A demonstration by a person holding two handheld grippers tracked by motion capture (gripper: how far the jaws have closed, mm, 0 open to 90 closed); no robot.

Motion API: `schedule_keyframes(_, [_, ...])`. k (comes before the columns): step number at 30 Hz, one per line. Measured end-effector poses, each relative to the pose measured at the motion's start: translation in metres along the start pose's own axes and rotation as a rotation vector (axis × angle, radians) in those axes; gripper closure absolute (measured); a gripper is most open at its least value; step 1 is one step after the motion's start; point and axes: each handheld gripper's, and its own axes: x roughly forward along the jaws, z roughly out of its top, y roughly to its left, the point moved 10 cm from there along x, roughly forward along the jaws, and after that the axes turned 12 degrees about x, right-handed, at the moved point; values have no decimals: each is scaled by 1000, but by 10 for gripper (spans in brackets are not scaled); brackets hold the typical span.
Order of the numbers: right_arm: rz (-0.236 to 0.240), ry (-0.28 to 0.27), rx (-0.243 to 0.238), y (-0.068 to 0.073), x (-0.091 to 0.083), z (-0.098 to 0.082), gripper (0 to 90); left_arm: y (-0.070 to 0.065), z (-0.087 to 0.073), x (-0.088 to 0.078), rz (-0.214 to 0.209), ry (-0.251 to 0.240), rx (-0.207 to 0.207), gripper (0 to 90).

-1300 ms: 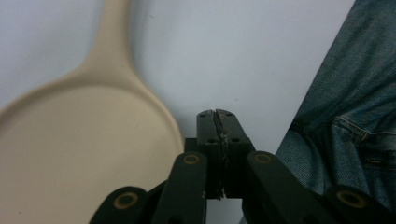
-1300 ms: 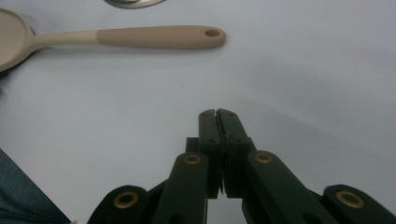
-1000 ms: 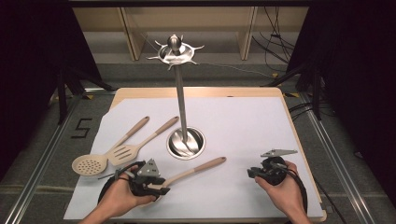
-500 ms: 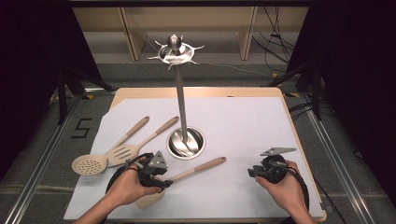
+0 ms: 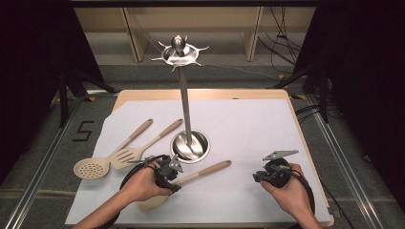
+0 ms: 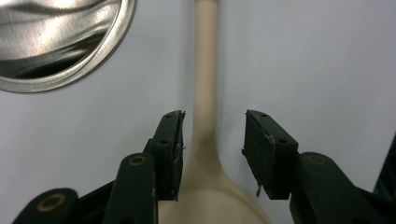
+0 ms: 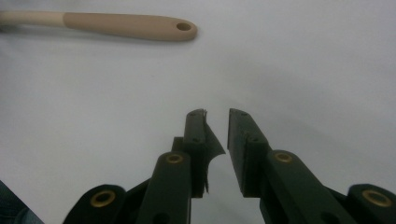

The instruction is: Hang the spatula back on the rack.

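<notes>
A beige spoon (image 5: 210, 169) with a brown handle end lies on the white sheet in front of the steel stand. My left gripper (image 5: 173, 174) is over its neck. In the left gripper view the neck of the spoon (image 6: 205, 70) runs between the jaws, and my left gripper (image 6: 212, 116) is open, its pads clear of the spoon on both sides. Its jaws have just been closing. My right gripper (image 5: 258, 177) rests low at the front right, and in its own view my right gripper (image 7: 217, 112) shows a narrow gap with nothing in it. Its jaws have just been closing too. The spoon handle (image 7: 126, 25) lies farther off.
A tall steel utensil stand (image 5: 184, 105) with a round base (image 5: 203, 151) and hooked top (image 5: 179, 50) rises mid-table; its base rim (image 6: 56, 79) is close to the left gripper. A slotted spatula (image 5: 126, 155) and a skimmer (image 5: 90, 168) lie at the left.
My left hand has slid right along the spoon, from over its bowl to its neck. The right hand has stayed where it was.
</notes>
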Motion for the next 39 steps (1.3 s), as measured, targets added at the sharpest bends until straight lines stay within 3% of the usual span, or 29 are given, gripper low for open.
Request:
schedule_keyframes(4, [15, 6, -1, 0, 1, 0, 780, 1, 2, 6, -17, 28, -4, 593])
schedule_keyframes(5, [-3, 10, -3, -1, 0, -1, 781, 1, 3, 8, -18, 31, -6, 595])
schedule_keyframes(10, [0, 5, 0, -1, 2, -1, 780, 2, 6, 15, -15, 61, 4, 612])
schedule_keyframes(12, [3, -6, 0, 0, 3, 0, 780, 4, 7, 16, -22, 80, 25, 621])
schedule_keyframes(14, [2, 5, -7, -1, 2, -1, 778, 4, 8, 20, -26, 80, 21, 628])
schedule_keyframes(16, [2, 6, -3, -1, 2, -1, 776, 7, 7, 20, -30, 116, 69, 636])
schedule_keyframes(18, [5, 3, 1, -1, 2, -1, 776, 8, 10, 22, -35, 116, 87, 641])
schedule_keyframes(19, [9, -15, 13, 0, 3, -1, 776, 7, 11, 23, -33, 112, 77, 645])
schedule_keyframes(20, [3, 10, 7, -1, 1, -2, 776, 8, 12, 24, -30, 117, 90, 657])
schedule_keyframes(26, [10, 5, 12, -1, 2, -3, 774, 6, 13, 26, -48, 134, 104, 706])
schedule_keyframes(32, [15, -8, 26, 0, 3, -2, 773, 8, 13, 26, -32, 147, 90, 769])
schedule_keyframes(33, [26, 11, 42, 1, 2, -4, 773, 8, 13, 25, -29, 148, 88, 771])
schedule_keyframes(34, [11, 2, 27, -1, 2, -3, 773, 8, 13, 25, -25, 149, 88, 773])
schedule_keyframes(39, [6, 2, 36, -5, 1, -4, 772, 5, 12, 24, -15, 118, 69, 778])
